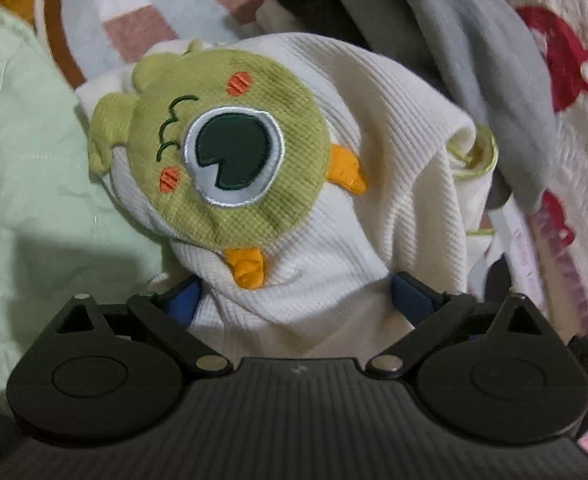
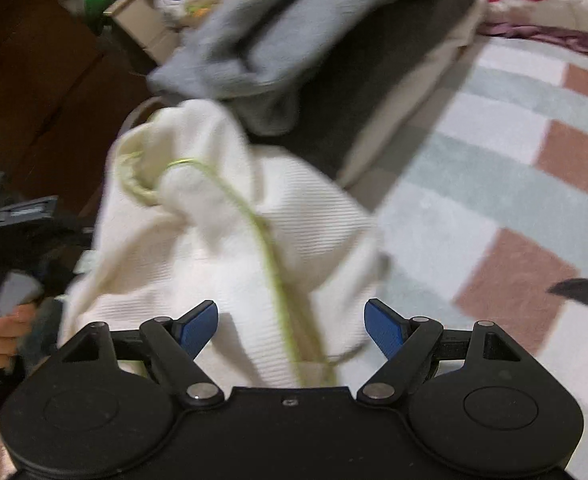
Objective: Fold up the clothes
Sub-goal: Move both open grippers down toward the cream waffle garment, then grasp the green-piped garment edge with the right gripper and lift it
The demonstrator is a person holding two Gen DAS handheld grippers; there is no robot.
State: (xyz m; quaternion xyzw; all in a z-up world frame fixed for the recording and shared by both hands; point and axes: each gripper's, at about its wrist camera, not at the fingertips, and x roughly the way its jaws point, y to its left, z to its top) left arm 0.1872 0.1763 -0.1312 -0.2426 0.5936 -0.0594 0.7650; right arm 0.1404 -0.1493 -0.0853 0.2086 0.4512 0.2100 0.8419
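Both our grippers, left (image 1: 294, 300) and right (image 2: 292, 324), stand open, white top (image 1: 394, 184) bunched between their fingers; no legible writing.

One white top (image 1: 394, 128), one grey garment (image 2: 262, 40), one green patch (image 1: 214, 148), two orange feet (image 1: 248, 266), two tongs (image 2: 292, 332)

soft indoor light, fisheye-warped edges, right wrist view motion-blurred.
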